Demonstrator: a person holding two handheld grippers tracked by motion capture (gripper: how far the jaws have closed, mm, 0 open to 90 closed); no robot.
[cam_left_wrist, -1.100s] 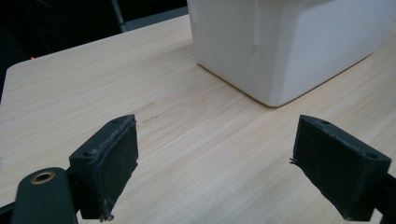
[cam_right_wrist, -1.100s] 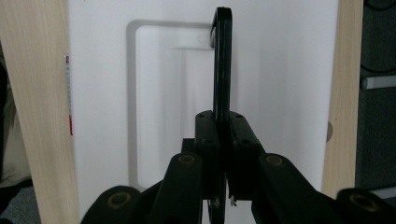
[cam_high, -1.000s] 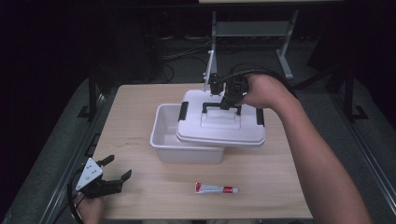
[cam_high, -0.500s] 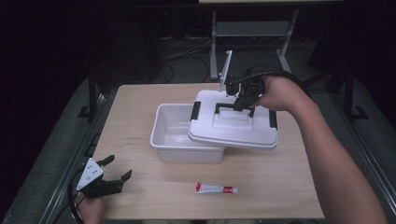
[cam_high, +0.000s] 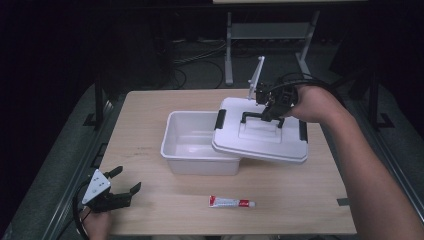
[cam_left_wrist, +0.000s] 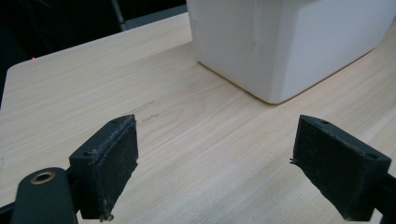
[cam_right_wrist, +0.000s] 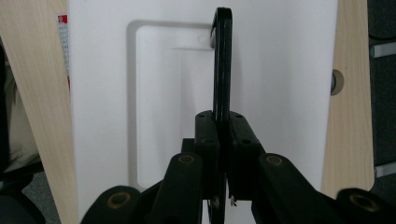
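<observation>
While right gripper clamps lid handle, lid hangs right of box; left gripper open, lower left.

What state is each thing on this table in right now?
Lid: off the box, tilted, overlapping its right rim, held by its black handle.
White box: open, looks empty.
Tube: lying flat on the table, untouched.
Right hand-held gripper: shut on the handle.
Left hand-held gripper: open, holding nothing.
</observation>
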